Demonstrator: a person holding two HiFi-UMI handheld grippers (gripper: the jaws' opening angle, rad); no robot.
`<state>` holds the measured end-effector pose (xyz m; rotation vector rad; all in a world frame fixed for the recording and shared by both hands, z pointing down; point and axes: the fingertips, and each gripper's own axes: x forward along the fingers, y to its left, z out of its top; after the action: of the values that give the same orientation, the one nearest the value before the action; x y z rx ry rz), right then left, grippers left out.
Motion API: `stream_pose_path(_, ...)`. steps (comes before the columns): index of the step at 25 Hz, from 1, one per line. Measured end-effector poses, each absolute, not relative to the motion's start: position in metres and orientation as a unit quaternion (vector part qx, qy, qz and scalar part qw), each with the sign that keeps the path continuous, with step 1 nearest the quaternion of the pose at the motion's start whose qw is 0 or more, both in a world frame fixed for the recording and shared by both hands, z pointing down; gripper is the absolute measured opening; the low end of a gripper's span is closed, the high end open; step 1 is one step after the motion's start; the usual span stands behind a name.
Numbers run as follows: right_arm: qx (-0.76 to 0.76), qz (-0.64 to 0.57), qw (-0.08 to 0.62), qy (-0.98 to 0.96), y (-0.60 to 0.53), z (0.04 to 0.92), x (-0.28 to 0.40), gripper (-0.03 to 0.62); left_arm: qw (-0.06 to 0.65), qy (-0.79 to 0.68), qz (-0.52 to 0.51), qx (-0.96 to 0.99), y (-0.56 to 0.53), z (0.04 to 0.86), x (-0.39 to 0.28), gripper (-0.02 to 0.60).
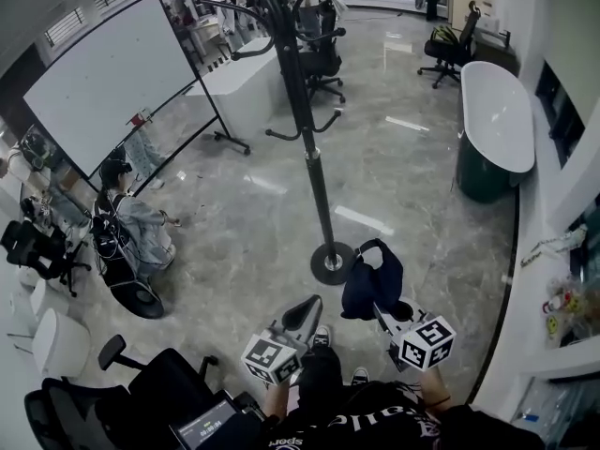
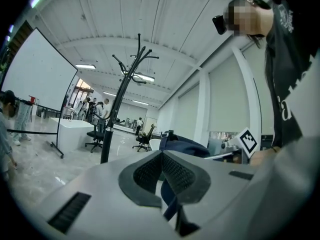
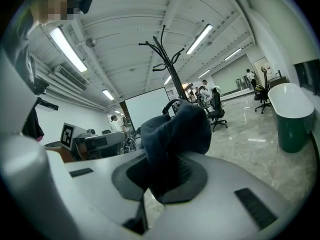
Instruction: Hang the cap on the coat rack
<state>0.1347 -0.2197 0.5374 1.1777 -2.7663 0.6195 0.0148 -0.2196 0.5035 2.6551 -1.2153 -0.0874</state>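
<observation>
Head view, cap: dark navy fabric cap (image 1: 371, 284) dangles from the right gripper (image 1: 382, 309), low beside the tall black metal coat rack (image 1: 314, 176); the hooks are high, so a miss is likely.
Left gripper view, left gripper (image 2: 161, 159): jaws together, empty; no support for the cap.
Right gripper view, grip: jaws narrow, pinching bunched fabric; it could slip.

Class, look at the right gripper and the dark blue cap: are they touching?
Touching. In its own view, the right gripper has its jaws clamped on the cap.
</observation>
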Motion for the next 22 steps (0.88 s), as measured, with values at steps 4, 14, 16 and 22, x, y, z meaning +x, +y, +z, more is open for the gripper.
stream_pose_path(4, 0.399, 0.188, 0.031, -0.897, -0.260, 0.523, 0.118, 0.037, 0.117, -0.389, -0.026, 0.913, -0.259, 0.493, 0.002, 0.005)
stream_pose_path(14, 0.432, 0.120, 0.012, -0.894, -0.370, 0.456, 0.105, 0.037, 0.126, -0.330, -0.027, 0.935, -0.356, 0.489, -0.015, 0.005)
stream_pose_path(16, 0.434, 0.094, 0.007, -0.896, -0.392, 0.430, 0.106, 0.038, 0.127, -0.319, -0.029, 0.939, -0.371, 0.488, -0.018, 0.005)
stream_pose_path(22, 0.433, 0.006, 0.006, -0.901, -0.444, 0.350, 0.109, 0.037, 0.123, -0.286, -0.032, 0.950, -0.405, 0.483, -0.016, 0.005)
